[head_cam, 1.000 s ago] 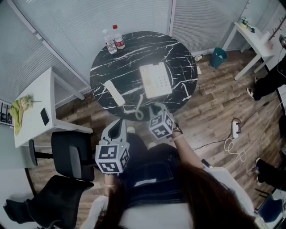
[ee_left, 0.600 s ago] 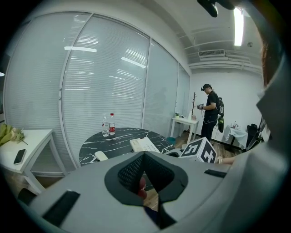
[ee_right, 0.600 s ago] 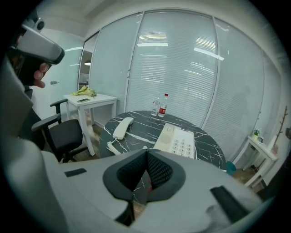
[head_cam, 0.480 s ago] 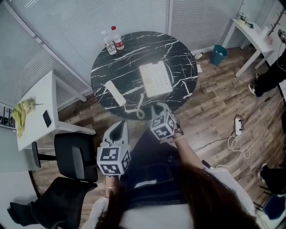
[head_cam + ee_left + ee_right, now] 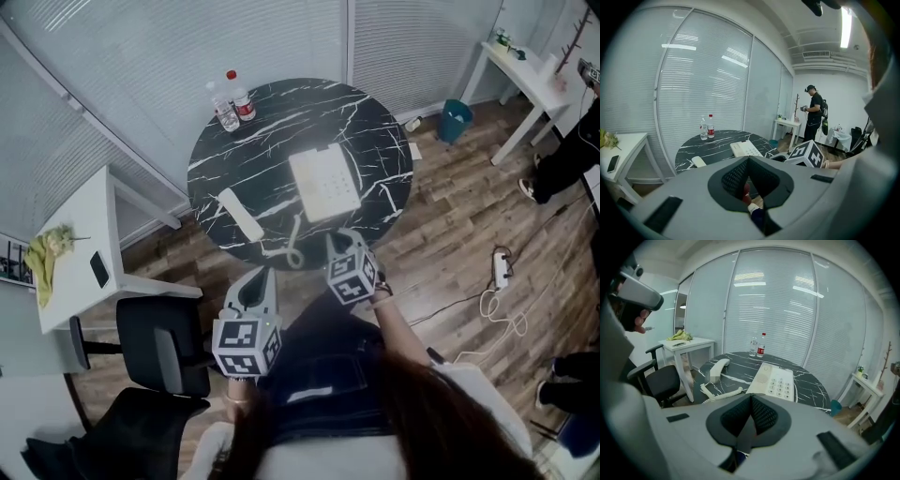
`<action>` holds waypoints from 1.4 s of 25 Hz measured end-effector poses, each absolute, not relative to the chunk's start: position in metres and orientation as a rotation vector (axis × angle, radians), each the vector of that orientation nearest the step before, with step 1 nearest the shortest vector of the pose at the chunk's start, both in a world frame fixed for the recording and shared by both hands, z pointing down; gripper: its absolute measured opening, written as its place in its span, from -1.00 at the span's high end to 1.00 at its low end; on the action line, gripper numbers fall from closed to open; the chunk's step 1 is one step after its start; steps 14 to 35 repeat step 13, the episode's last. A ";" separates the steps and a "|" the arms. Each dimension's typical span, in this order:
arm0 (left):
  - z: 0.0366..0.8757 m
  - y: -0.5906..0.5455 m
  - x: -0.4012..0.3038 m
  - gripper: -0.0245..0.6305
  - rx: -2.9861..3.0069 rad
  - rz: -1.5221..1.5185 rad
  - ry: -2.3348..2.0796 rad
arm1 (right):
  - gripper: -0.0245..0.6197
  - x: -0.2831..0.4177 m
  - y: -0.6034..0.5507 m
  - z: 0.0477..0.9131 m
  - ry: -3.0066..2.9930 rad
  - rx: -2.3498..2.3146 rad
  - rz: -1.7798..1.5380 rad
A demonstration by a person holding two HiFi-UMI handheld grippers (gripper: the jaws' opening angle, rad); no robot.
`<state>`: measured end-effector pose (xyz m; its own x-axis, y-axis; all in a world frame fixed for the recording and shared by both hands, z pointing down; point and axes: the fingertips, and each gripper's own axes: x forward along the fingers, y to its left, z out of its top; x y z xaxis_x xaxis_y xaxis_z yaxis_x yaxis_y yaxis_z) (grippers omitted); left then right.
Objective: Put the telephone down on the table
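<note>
At the near rim of the round black, white-veined marble bench [image 5: 375,131], both grippers are empty. The left gripper [image 5: 258,279] has its jaws meeting at the tips with nothing between them. The right gripper [image 5: 339,242] has its jaws pressed together, also bare. Since a second ago the right one has only drifted slightly sideways along that rim.

The coiled white cord [image 5: 292,242] lies on the bench's near edge. The white plastic handset [image 5: 241,214] lies on the bench's left side and the flat white keypad telephone base [image 5: 324,182] at its middle. All three are where they were. Two clear plastic water bottles [image 5: 225,105] stand at the far rim. The telephone is down, so the task looks finished.
</note>
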<state>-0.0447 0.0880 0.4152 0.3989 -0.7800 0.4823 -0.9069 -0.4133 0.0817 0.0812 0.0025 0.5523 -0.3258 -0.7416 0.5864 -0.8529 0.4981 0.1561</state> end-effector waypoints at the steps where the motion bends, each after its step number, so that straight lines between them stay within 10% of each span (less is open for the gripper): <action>1: 0.416 0.087 -0.045 0.93 2.327 0.540 -1.466 | 0.93 0.081 0.000 0.552 -2.140 1.307 0.240; 35: 0.424 0.087 -0.042 0.93 2.306 0.570 -1.452 | 0.93 0.078 0.002 0.559 -2.139 1.248 0.222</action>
